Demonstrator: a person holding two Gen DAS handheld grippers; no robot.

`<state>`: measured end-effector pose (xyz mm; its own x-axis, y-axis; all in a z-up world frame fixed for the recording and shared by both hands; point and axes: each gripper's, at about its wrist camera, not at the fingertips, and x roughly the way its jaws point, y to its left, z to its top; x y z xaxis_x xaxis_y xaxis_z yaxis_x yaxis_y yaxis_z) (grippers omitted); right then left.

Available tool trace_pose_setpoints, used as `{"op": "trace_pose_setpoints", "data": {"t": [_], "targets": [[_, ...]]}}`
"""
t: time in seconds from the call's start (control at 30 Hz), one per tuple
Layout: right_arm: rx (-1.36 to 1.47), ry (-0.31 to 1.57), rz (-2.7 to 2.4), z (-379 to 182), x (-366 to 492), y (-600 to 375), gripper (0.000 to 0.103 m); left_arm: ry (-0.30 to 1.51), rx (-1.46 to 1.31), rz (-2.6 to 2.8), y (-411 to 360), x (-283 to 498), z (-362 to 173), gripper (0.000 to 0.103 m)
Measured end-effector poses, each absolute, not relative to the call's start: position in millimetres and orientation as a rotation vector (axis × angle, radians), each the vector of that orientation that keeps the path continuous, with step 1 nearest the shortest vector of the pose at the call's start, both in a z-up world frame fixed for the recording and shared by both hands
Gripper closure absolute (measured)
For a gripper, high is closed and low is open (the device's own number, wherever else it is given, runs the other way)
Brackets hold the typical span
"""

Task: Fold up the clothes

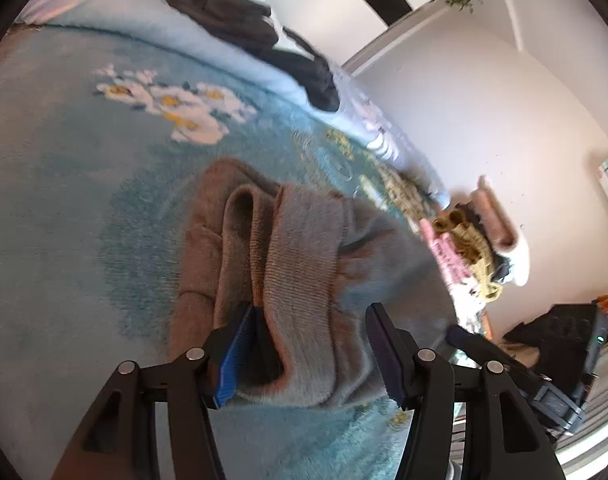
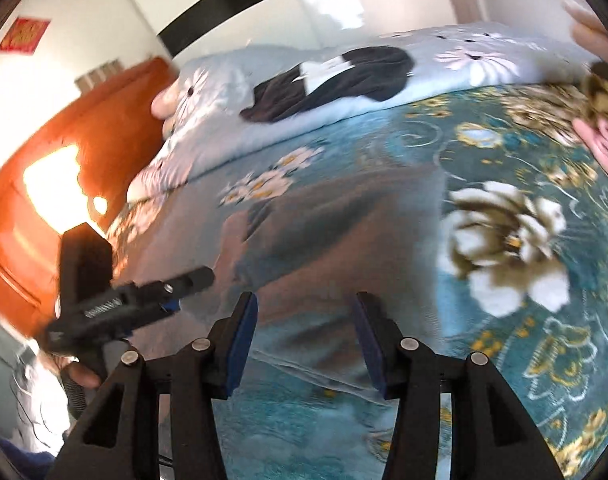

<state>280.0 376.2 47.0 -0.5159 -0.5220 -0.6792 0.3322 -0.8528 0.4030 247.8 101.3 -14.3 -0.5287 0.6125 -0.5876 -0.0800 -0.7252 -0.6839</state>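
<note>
— Left side?
— My left gripper tilts down, jaws spread around the bunched brown sweater on the bed.
— Right?
— My right gripper hovers low, jaws spread, pinching nothing.

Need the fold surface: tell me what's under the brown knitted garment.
The brown knitted garment lies bunched on the teal flowered blanket. Whatever is beneath its folds is covered.
</note>
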Motion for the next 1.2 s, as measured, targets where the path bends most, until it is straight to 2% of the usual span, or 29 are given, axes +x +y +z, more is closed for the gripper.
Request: {"op": "trace_pose_setpoints", "data": {"t": [0.1,0.13,0.17,0.23,0.37,0.53,0.7,0.77,0.87,1.0,1.03,1.2], "targets": [[1.164,-0.328,-2.36,45,282,383,0.052,-0.936,-1.201,2.247,97,246,-18,0.044],[1.164,-0.331,-2.362,45,282,384,0.052,-0.948,-1.181,2.247,96,247,-17,0.048],[1.162,-0.333,-2.365,46,283,385,0.052,-0.943,-1.17,2.258,96,249,-16,0.063],[1.157,-0.342,-2.37,46,282,387,0.052,-0.952,-1.162,2.269,95,250,-17,0.08],[1.148,-0.375,-2.37,50,279,391,0.052,-1.008,-1.101,2.281,87,254,-10,0.096],[1.092,-0.389,-2.373,64,282,395,0.052,-0.981,-0.992,2.37,58,259,16,0.096],[1.138,-0.354,-2.334,52,275,382,0.052,-1.043,-1.152,2.359,45,258,-28,0.095],[1.18,-0.343,-2.333,41,272,379,0.052,-1.089,-1.174,2.336,43,259,-40,0.091],[1.302,-0.354,-2.335,20,264,384,0.052,-1.083,-1.169,2.347,39,260,-30,0.089],[1.318,-0.462,-2.319,15,264,401,0.052,-0.917,-1.155,2.476,43,270,-1,0.082],[1.295,-0.448,-2.336,21,264,403,0.052,-0.872,-1.137,2.502,45,272,8,0.078],[1.182,-0.35,-2.38,49,257,393,0.052,-0.709,-1.093,2.498,75,260,25,0.069]]}}
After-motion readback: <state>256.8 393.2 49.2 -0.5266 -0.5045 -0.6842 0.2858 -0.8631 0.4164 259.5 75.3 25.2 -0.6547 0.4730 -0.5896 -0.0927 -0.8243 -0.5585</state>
